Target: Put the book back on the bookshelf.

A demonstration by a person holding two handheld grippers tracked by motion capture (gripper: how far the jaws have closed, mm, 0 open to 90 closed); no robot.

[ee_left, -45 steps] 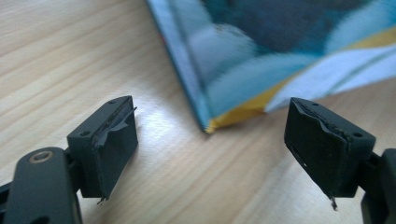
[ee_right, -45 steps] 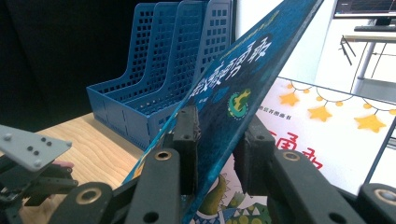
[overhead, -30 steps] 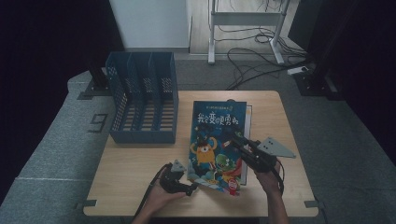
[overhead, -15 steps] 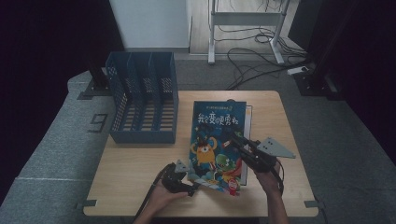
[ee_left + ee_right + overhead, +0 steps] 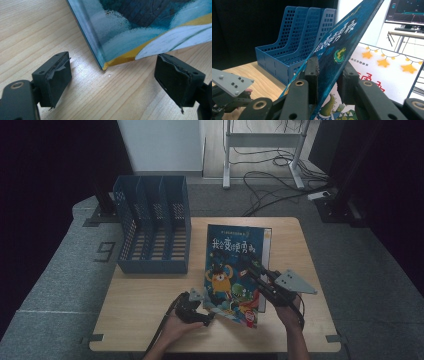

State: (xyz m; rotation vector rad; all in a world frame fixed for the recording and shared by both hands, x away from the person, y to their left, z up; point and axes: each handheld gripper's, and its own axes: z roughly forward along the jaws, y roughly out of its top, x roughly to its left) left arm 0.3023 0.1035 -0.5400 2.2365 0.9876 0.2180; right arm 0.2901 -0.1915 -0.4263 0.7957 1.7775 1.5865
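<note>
Tongs first: your right tongs point(image 5: 328, 82) are clenched on the front cover point(image 5: 342, 42) of the picture book point(image 5: 235, 270), one jaw on each face of the cover, gripping at its right edge. In the right gripper view the cover rises tilted from lower centre to upper right of the frame, with a second book point(image 5: 387, 72) lying flat under it at right, white with yellow stars. In the high view your right tongs point(image 5: 260, 272) sit right of centre, jaws pointing toward the upper left across the cover, hand point(image 5: 290, 312) entering from the bottom edge.

Your left tongs point(image 5: 111, 75) are released: jaws stand wide apart, low over the bench point(image 5: 32, 30), nothing pressed between the pads. The lower left corner of the book point(image 5: 105, 65) hangs just above the gap between them, lifted slightly off the wood; contact with either pad not seen. In the high view your left tongs point(image 5: 200, 307) lie at lower centre, just beside the book's near left corner, your hand point(image 5: 175, 330) behind them.

Book position: centre of the bench point(image 5: 150, 320), slightly right, long side running toward the top of the frame.

Blue file rack point(image 5: 152, 230) stands at upper left of the bench, well apart from the book; three slots visible.
</note>
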